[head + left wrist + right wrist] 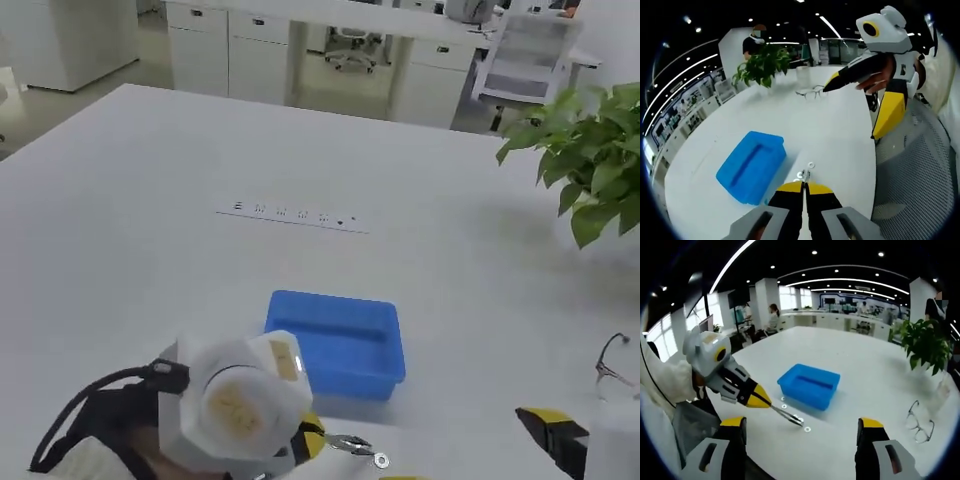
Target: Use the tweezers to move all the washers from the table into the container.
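Left fingers (790, 189) clamp the tweezers (787, 415) to reach a washer (807, 429) beside the container (807, 395); right fingers (870, 424) gape wide, empty.

A broad white worktop (300, 140) stretched through an open-plan office. Beyond its far edge stood white drawer cabinets (235, 50) and an office chair (350, 48) on a pale floor (60, 110). A leafy green plant (590, 150) stood at the worktop's right side. Overhead, curved light strips (840, 280) and round downlights (814, 252) shone from a dark ceiling. Bright windows (790, 297) lined the far wall.
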